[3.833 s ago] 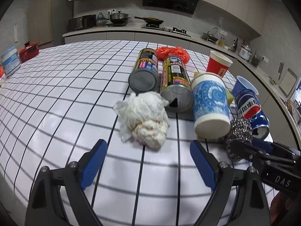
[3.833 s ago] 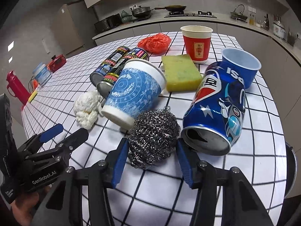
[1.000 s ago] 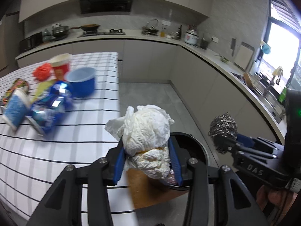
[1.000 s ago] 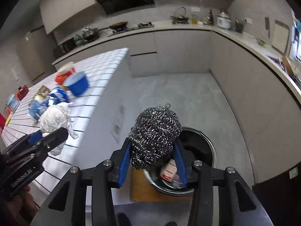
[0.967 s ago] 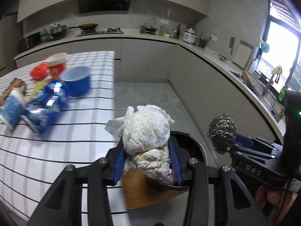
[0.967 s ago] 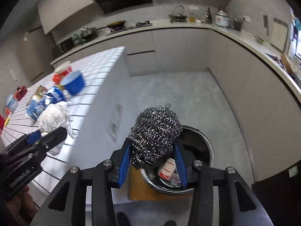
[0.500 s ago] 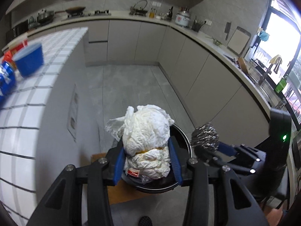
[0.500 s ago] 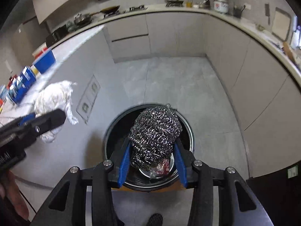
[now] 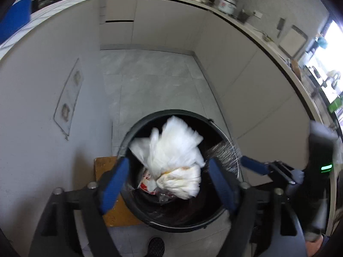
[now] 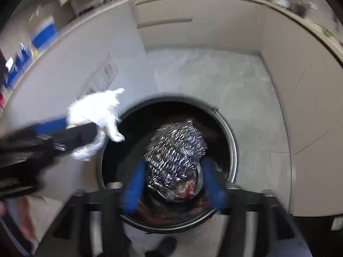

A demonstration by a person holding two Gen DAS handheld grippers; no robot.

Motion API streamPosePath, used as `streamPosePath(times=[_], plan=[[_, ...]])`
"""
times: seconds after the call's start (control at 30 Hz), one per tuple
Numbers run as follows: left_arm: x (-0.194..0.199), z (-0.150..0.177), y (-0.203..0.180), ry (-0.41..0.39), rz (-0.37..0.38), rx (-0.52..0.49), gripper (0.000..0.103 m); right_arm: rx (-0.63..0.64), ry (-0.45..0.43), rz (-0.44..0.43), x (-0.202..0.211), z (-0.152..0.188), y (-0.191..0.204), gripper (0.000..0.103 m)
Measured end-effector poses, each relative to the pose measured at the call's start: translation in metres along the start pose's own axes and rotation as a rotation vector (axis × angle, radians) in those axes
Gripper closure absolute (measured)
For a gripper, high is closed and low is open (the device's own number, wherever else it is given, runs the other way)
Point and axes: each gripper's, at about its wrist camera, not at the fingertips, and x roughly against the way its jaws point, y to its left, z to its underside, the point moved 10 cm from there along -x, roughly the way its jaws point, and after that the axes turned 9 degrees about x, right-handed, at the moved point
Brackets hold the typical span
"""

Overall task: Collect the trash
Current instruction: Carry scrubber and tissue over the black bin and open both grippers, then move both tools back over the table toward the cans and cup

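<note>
Even, soft indoor light fills both views, with few hard shadows. In the left wrist view a window point(image 9: 334, 40) at the far right edge is blown out to white — the strongest light source. The fisheye bends the counter point(image 9: 246, 23) into an arc, and the corners go black. The right wrist view is heavily smeared — the steel wool point(image 10: 174, 152) streaks, the blue pads point(image 10: 133, 189) blur. The bin point(image 10: 232, 150) interior stays dark.
</note>
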Motion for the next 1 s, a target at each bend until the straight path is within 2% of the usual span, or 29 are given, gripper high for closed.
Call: streamPosePath(times=[0.07, 0.23, 0.4, 0.67, 0.8, 1.0], plan=[[0.006, -0.002, 0.006, -0.014, -0.048, -0.014, 0.021, 0.025, -0.022, 0.002, -0.005, -0.001, 0.0, 0.013], [0.021, -0.005, 0.008, -0.034, -0.099, -0.022, 0.021, -0.061, -0.01, -0.001, 0.002, 0.003, -0.016, 0.013], [0.046, -0.012, 0.007, -0.081, -0.129, -0.039, 0.019, -0.085, -0.004, 0.029, 0.026, -0.004, -0.021, 0.012], [0.104, -0.035, 0.003, -0.188, -0.129, -0.077, 0.018, -0.141, -0.046, 0.062, 0.077, -0.032, -0.022, 0.012], [0.128, -0.046, 0.019, -0.24, -0.14, -0.065, 0.018, -0.137, -0.086, 0.057, 0.094, -0.05, -0.01, 0.012], [0.154, -0.061, 0.064, -0.315, -0.17, 0.008, 0.018, -0.105, -0.143, 0.07, 0.116, -0.08, 0.02, 0.012]])
